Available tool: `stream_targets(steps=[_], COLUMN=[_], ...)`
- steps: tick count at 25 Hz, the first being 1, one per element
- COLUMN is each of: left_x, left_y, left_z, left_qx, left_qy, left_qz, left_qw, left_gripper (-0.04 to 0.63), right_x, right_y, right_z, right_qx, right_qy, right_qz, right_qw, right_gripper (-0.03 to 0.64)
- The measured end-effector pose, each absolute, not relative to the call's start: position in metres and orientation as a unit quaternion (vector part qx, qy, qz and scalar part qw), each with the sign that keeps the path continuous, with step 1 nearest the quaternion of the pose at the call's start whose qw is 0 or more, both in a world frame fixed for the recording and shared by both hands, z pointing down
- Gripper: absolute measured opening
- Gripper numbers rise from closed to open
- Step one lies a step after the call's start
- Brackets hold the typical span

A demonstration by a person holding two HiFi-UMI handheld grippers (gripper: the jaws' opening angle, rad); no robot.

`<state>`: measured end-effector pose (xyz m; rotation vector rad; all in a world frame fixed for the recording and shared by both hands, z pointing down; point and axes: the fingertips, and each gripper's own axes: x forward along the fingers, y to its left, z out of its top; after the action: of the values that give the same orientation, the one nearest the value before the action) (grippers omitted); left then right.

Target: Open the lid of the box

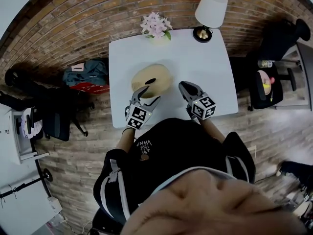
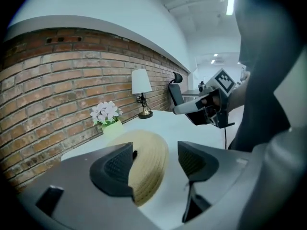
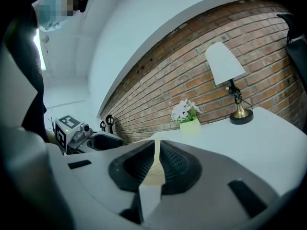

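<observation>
A round woven straw box with its domed lid on sits at the near middle of the white table. A small dark knob shows on the lid top. My left gripper is at the box's near left edge, open. In the left gripper view the lid's rim lies in the gap, and the pads do not press it. My right gripper hovers just right of the box, shut with nothing in it. In the right gripper view only a pale sliver of the box shows through the slit.
A pot of pale pink flowers and a white-shaded lamp stand at the table's far edge. On the floor, a blue and red bag lies to the left. A dark office chair stands to the right.
</observation>
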<state>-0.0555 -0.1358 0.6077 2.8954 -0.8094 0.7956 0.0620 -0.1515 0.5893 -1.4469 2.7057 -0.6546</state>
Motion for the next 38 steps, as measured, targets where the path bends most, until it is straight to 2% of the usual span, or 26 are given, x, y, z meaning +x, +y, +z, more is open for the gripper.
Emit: stream_targets(steps=[3, 8, 9, 10, 11, 14, 18, 24, 38], left_x=[-0.05, -0.043, -0.042, -0.041, -0.04, -0.039, -0.043, -0.047, -0.048], left_y=[-0.141, -0.154, -0.156, -0.157, -0.157, -0.157, -0.157, -0.158, -0.161], left_z=[0.626, 0.641, 0.643, 0.646, 0.65, 0.663, 0.678, 0.689, 0.711], left_qx=[0.923, 0.91, 0.906, 0.903, 0.899, 0.886, 0.865, 0.838, 0.79], left_qy=[-0.252, -0.227, -0.222, -0.217, -0.211, -0.186, -0.158, -0.14, -0.128], left_qz=[0.29, 0.348, 0.359, 0.371, 0.384, 0.425, 0.476, 0.527, 0.6], left_qw=[0.018, -0.011, -0.015, -0.018, -0.019, -0.018, -0.008, -0.01, 0.009], left_gripper=[0.325, 0.367, 0.371, 0.374, 0.374, 0.377, 0.391, 0.391, 0.391], right_x=[0.067, 0.068, 0.067, 0.066, 0.066, 0.067, 0.066, 0.062, 0.026], right_y=[-0.155, -0.159, -0.159, -0.159, -0.16, -0.162, -0.168, -0.172, -0.191], right_z=[0.597, 0.611, 0.615, 0.62, 0.626, 0.641, 0.663, 0.686, 0.698], right_qx=[-0.452, -0.432, -0.427, -0.422, -0.418, -0.403, -0.376, -0.339, -0.253], right_qy=[0.865, 0.869, 0.87, 0.87, 0.871, 0.876, 0.888, 0.898, 0.927], right_qz=[-0.219, -0.243, -0.248, -0.253, -0.258, -0.257, -0.233, -0.19, -0.062], right_qw=[-0.004, -0.01, -0.015, -0.022, -0.031, -0.063, -0.125, -0.207, -0.269], right_gripper=[0.006, 0.008, 0.031, 0.099, 0.137, 0.141, 0.224, 0.285, 0.307])
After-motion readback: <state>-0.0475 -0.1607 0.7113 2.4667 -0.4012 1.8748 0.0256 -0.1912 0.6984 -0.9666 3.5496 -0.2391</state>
